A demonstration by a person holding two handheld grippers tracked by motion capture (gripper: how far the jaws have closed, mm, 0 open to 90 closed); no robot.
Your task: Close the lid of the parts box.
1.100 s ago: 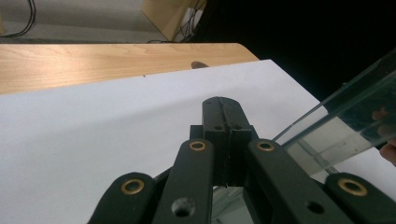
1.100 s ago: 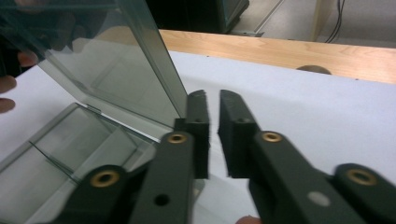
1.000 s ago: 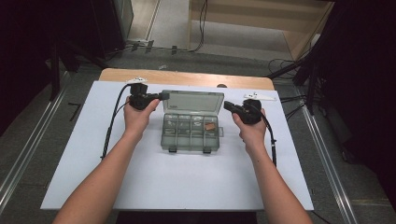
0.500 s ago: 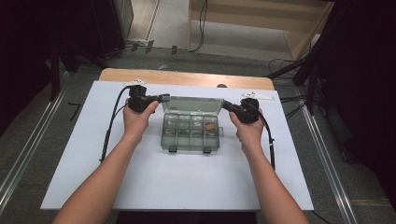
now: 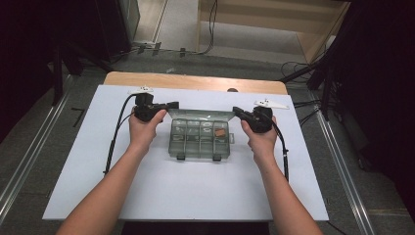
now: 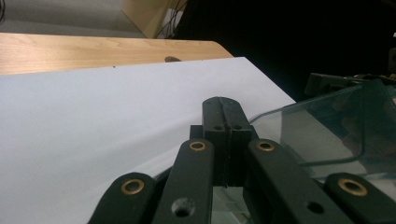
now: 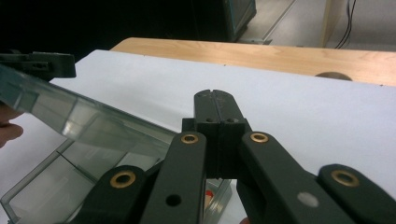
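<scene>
Both pairs of jaws were pressed together with nothing between them, apparently serving as blunt pushers rather than pincers. The left gripper met the raised lid at its left end and the right gripper at its right end, likely steadying it from both sides while it tilted. The compartment box lay just below the lid, near the middle of the white desk, its small parts beneath the lid's right end.

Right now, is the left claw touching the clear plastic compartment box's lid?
Cannot tell. In the high view the shut left claw meets the lid corner, but no view plainly shows contact or gap.
</scene>
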